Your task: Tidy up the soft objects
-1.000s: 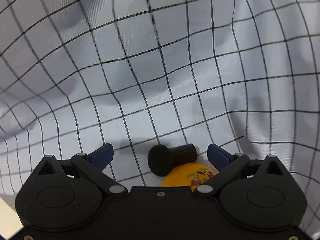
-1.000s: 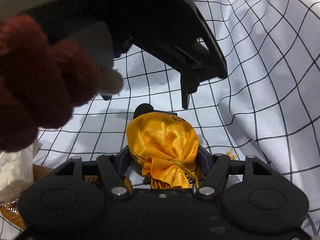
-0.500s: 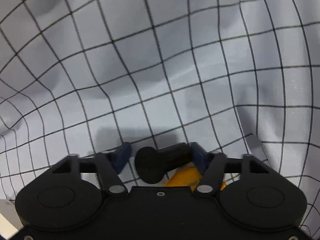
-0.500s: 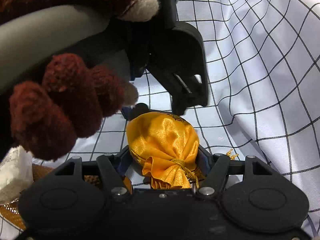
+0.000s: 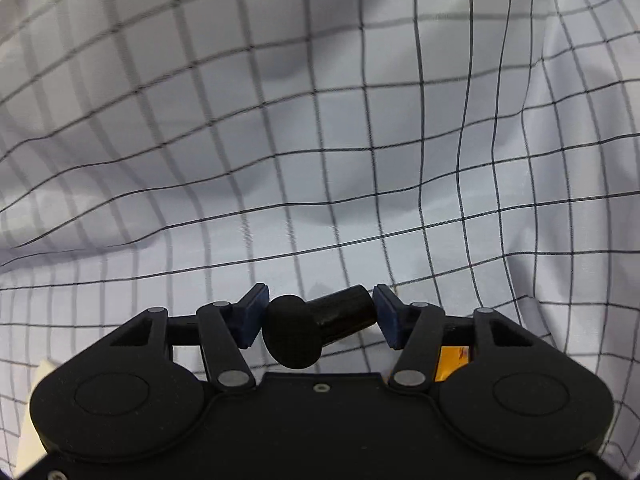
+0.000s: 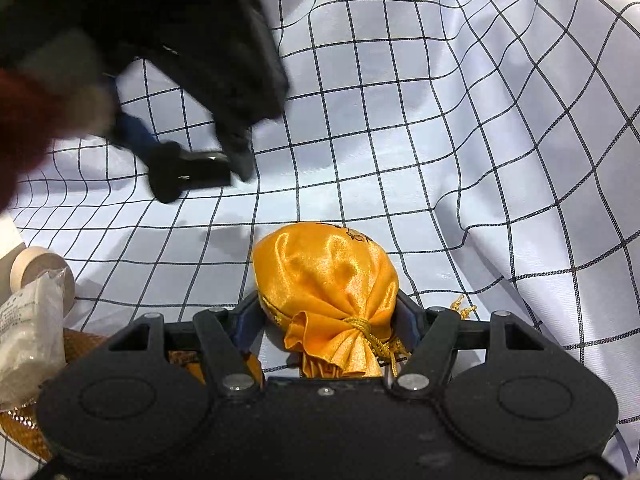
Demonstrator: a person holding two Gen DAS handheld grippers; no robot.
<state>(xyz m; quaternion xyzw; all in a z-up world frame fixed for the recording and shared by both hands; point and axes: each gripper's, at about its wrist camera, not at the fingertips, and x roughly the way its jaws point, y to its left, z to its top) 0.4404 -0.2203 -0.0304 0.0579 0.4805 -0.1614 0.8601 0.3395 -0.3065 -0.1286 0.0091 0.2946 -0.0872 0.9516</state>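
Note:
My left gripper [image 5: 318, 318] is shut on a black mushroom-shaped piece [image 5: 316, 326], its round head to the left and its stem against the right pad. In the right wrist view that same black piece [image 6: 186, 172] hangs above the cloth in the blurred left gripper [image 6: 192, 160]. My right gripper [image 6: 328, 320] is shut on a shiny orange drawstring pouch [image 6: 326, 276], tied with a gold cord and resting on the checked cloth [image 6: 440, 120]. A sliver of the orange pouch [image 5: 454, 362] shows behind the left gripper's right arm.
The white cloth [image 5: 320, 120] with black grid lines lies rumpled, with folds on the right. At the left edge of the right wrist view sit a wooden spool [image 6: 38, 268], a clear packet of white grains [image 6: 28, 332] and something gold-brown [image 6: 24, 424]. A dark red sleeve [image 6: 24, 120] fills the upper left.
The left gripper's jaws closed on the black piece, then lifted it off the cloth and carried it up and left, away from the orange pouch. The right gripper kept still.

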